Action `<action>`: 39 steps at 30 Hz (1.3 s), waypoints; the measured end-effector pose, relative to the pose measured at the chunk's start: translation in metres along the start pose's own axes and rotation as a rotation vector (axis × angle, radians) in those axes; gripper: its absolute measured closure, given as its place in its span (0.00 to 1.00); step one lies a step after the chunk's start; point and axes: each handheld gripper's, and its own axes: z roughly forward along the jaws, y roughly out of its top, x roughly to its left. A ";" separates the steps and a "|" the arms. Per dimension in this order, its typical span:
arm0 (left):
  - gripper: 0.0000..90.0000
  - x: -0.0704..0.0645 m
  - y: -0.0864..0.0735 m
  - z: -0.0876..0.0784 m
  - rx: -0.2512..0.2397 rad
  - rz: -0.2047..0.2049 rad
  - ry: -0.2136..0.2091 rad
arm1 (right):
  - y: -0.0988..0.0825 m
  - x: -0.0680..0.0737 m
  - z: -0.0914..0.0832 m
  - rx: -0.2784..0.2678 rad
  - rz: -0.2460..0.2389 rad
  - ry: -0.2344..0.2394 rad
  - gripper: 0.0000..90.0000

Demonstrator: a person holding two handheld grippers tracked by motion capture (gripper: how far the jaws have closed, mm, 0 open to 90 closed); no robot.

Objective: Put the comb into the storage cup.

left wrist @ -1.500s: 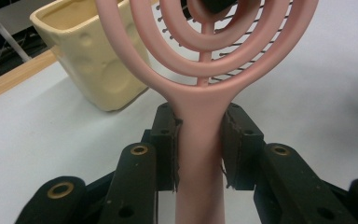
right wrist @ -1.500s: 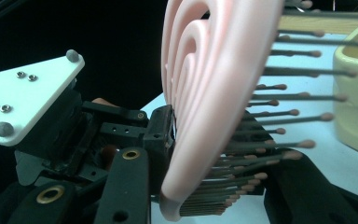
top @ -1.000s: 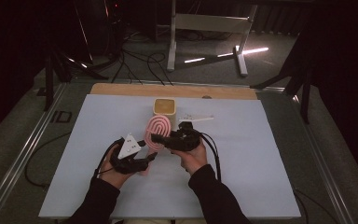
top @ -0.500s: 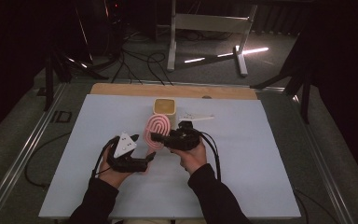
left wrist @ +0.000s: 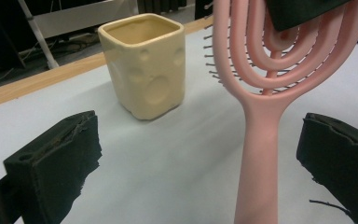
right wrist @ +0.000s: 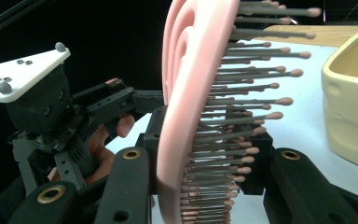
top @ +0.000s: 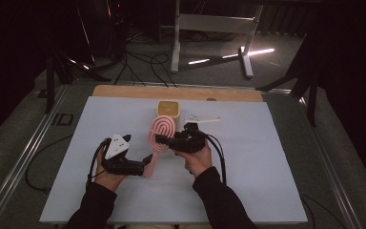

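A pink hairbrush (top: 161, 131) is held off the white table, its head toward the cream cup (top: 167, 109). My right gripper (top: 161, 139) is shut on the brush head (right wrist: 191, 93), one jaw on the flat back and one against the bristles. My left gripper (top: 143, 166) is open beside the lower end of the handle. In the left gripper view the handle (left wrist: 258, 154) stands between the wide-apart pads (left wrist: 56, 158), nearer the right one, touching neither. The cup (left wrist: 147, 65) stands upright behind it.
A small white flat object (top: 202, 118) lies to the right of the cup. A wooden strip (top: 124, 92) runs along the table's far edge. White tabletop (top: 276, 157) stretches to the left and right of the hands. Metal rails flank the table.
My left gripper has drawn back a little to the left, away from the brush handle. The right gripper and the brush have hardly moved.
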 end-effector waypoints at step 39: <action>0.00 0.025 -0.080 -0.055 -0.016 -0.037 0.145 | 0.026 0.006 -0.005 -0.044 -0.011 -0.001 0.71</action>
